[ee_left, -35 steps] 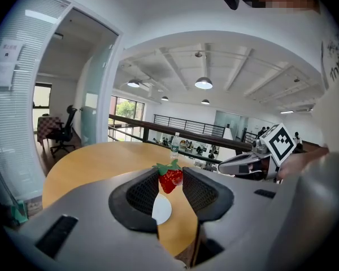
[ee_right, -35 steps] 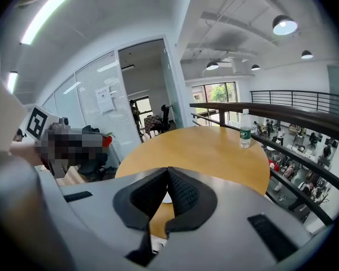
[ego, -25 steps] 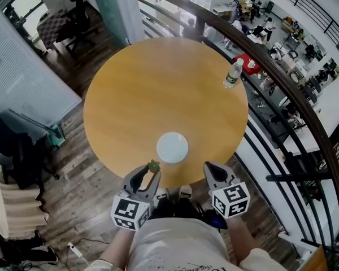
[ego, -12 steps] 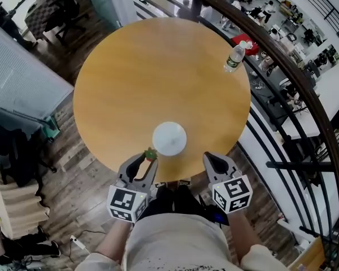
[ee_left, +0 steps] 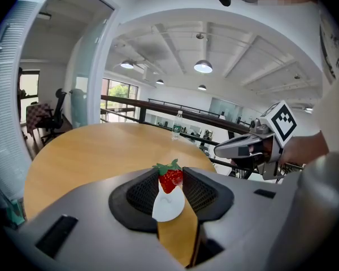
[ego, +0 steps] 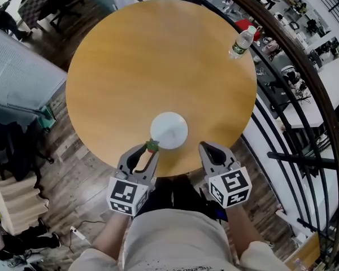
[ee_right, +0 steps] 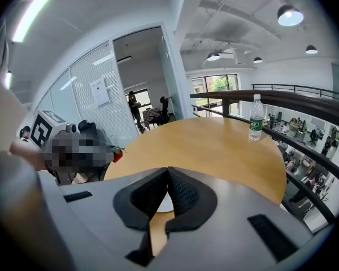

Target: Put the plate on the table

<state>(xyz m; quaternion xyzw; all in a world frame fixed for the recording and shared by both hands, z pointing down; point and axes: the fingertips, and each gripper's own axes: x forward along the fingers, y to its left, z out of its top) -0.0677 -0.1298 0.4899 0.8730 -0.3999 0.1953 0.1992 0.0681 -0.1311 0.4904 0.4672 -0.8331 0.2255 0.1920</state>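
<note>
A small white plate point(ego: 169, 130) lies on the round wooden table point(ego: 158, 61), near its front edge. In the left gripper view the plate point(ee_left: 168, 205) shows just beyond the jaws. My left gripper point(ego: 151, 148) is at the table's edge, just left of the plate, shut on a red strawberry point(ee_left: 170, 179) with green leaves point(ego: 152, 145). My right gripper point(ego: 205, 149) sits right of the plate at the table's rim, its jaws shut and empty. A sliver of the plate point(ee_right: 161, 203) peeks out behind its closed tips point(ee_right: 167, 173).
A clear water bottle point(ego: 241, 42) stands at the table's far right edge, next to a dark curved railing point(ego: 294, 66) with a drop beyond. Wooden floor, office chairs point(ego: 37, 4) and a glass partition lie to the left. The person's torso point(ego: 175, 241) fills the bottom.
Both grippers have edged forward toward the table and the plate; the view has shifted so the table sits higher. The strawberry stays in the left jaws.
</note>
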